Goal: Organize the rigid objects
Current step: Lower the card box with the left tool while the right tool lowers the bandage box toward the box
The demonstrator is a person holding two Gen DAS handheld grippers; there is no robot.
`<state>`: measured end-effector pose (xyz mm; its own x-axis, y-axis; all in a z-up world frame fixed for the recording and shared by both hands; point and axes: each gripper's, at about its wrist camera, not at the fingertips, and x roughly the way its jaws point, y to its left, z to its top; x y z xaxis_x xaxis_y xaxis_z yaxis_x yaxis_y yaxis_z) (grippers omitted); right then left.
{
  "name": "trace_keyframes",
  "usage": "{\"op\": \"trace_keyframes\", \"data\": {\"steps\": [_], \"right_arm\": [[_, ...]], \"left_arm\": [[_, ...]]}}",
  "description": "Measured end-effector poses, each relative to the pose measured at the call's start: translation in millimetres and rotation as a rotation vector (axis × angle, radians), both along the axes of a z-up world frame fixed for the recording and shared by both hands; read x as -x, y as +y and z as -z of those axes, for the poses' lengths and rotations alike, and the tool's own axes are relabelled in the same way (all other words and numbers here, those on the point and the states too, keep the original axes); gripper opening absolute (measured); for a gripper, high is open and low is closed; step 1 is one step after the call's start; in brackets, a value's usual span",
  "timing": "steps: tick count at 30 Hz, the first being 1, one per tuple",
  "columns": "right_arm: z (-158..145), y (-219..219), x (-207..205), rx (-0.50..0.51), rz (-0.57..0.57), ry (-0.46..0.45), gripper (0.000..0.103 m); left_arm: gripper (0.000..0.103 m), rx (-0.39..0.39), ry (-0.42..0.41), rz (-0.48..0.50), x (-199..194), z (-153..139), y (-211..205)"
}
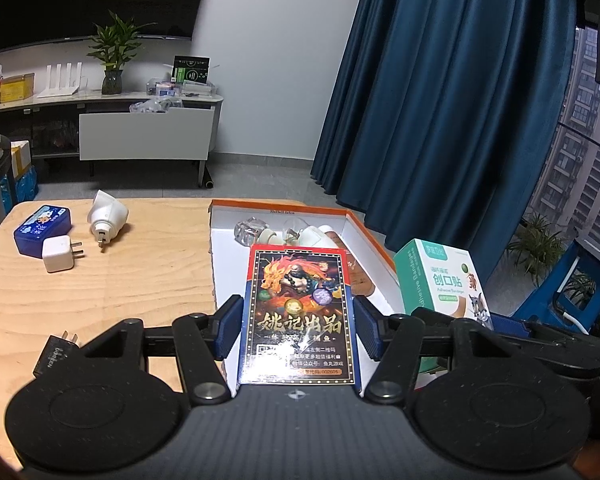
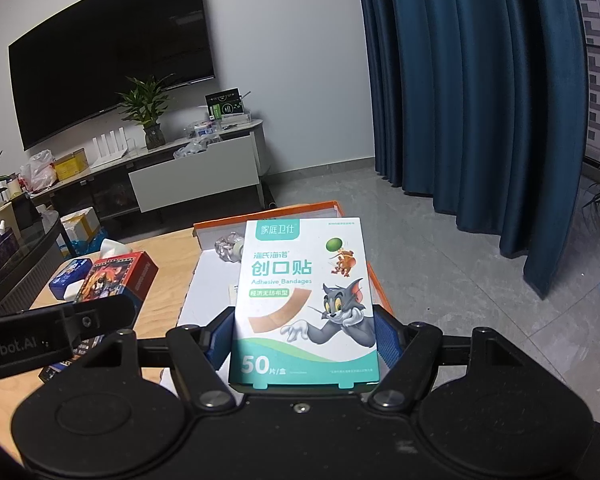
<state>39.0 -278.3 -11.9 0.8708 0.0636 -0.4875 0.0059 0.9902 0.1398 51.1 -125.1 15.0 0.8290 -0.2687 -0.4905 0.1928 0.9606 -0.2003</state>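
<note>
Left gripper (image 1: 296, 330) pinches card box (image 1: 298, 316) upright; right gripper (image 2: 304, 338) pinches bandage box (image 2: 306, 300). Both hover over orange tray (image 1: 220, 264), likely for dropping in. Chargers (image 1: 60, 254) wait at 10 o'clock on desk (image 1: 140, 280).

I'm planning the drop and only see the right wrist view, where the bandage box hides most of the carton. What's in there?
Observer: A brown item lies along the carton's right wall.
Operator: Left grip solid?
Observer: The left gripper's pads press both long sides of the card box.
Operator: Anything loose nearby?
Observer: A black adapter lies at the table's near edge.
</note>
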Motion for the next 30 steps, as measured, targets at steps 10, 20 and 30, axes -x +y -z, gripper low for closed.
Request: {"op": "trace_keyframes", "data": {"steps": [10,20,30], "right_arm": [[-5,-4,-35,0.014,-0.015,0.028,0.084],[-5,-10,-66,0.011,-0.008,0.062,0.084],[-6,-15,-81,0.007,0.007,0.101,0.084]], "left_arm": [[0.06,-0.001,0.032,-0.005,-20,9,6],[0.06,-0.007,0.078,-0.003,-38,17,9],[0.06,-0.01,0.102,0.028,-48,18,0]]}}
